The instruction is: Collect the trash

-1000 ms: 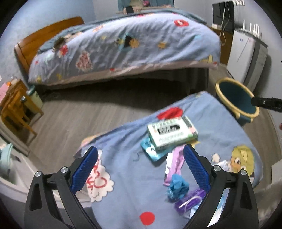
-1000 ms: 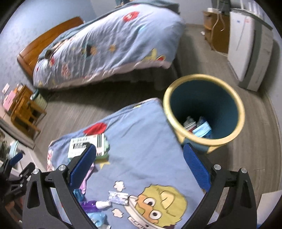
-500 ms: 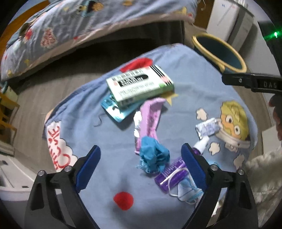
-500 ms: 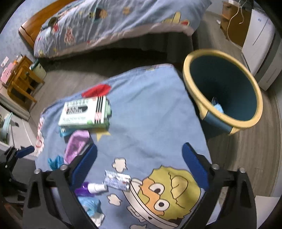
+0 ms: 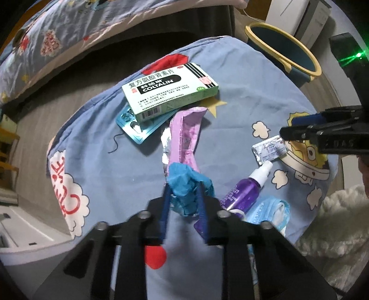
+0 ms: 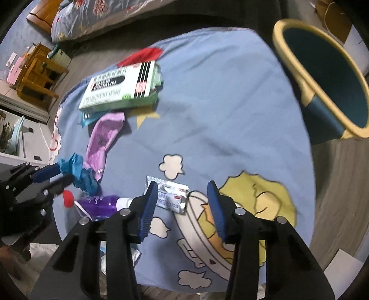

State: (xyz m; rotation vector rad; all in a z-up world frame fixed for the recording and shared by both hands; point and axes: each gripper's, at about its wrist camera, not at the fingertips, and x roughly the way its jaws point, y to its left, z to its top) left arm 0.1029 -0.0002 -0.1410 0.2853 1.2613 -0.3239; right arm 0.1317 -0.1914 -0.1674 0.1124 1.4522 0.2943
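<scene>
Trash lies on a blue cartoon cloth [image 5: 230, 76]. My left gripper [image 5: 183, 196] is shut on a crumpled blue glove [image 5: 188, 184], which also shows in the right wrist view [image 6: 78, 170]. My right gripper [image 6: 182, 191] is open, low over a small silver foil packet [image 6: 171, 196], its left pad beside the packet's left end. A green-white medicine box [image 5: 168, 91], a teal blister pack [image 5: 135, 128], a purple wrapper [image 5: 184, 138], a purple spray bottle [image 5: 244, 191] and a blue face mask [image 5: 272, 212] lie around. The blue bin with yellow rim [image 6: 322, 76] stands at the cloth's far right.
A bed [image 5: 92, 25] with matching bedding stands beyond a strip of grey floor. A wooden stool [image 6: 39, 71] and white furniture [image 6: 20, 129] are to the left. A white appliance [image 5: 309, 18] stands behind the bin.
My left gripper has dropped onto the blue glove and closed on it. My right gripper has come down and narrowed around the foil packet.
</scene>
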